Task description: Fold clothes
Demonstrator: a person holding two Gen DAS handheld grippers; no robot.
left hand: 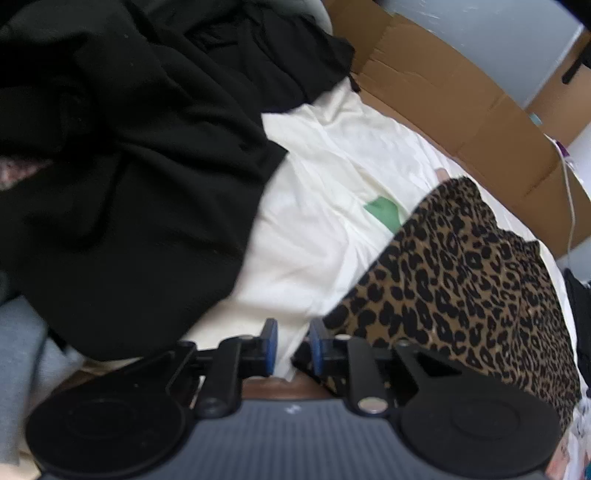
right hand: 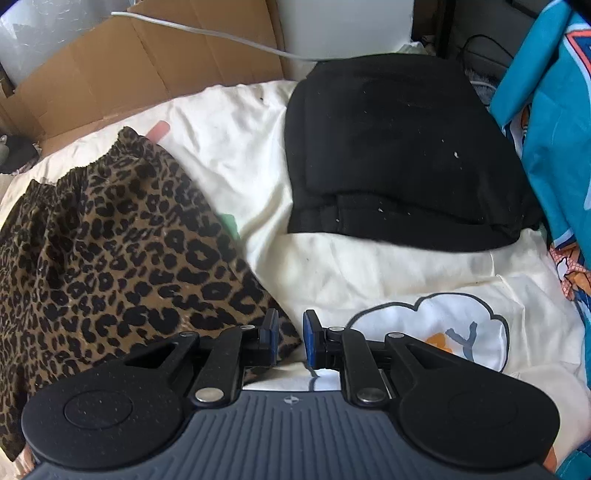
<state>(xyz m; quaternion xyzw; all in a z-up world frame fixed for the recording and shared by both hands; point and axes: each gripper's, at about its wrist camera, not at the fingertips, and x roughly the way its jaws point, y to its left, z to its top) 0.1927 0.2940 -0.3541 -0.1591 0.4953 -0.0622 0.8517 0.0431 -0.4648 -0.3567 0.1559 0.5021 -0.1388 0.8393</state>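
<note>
A leopard-print garment (left hand: 461,280) lies spread flat on a cream sheet (left hand: 314,240). My left gripper (left hand: 293,343) is low over the sheet at the garment's near corner. It is open by a narrow gap, its right fingertip (left hand: 317,341) against the leopard hem. In the right wrist view the same garment (right hand: 110,240) fills the left side. My right gripper (right hand: 290,338) is open by a narrow gap, and the garment's near corner lies between its fingers. A folded black garment (right hand: 399,147) rests on the sheet (right hand: 240,147) beyond.
A heap of loose black clothes (left hand: 129,166) covers the left. Flattened cardboard (left hand: 461,92) lines the far edge, with a white cable (right hand: 207,31) across it. A cream garment with a cloud print (right hand: 436,332) lies near right, and blue cartoon fabric (right hand: 554,110) lies farther right. Grey cloth (left hand: 18,350) is at the left edge.
</note>
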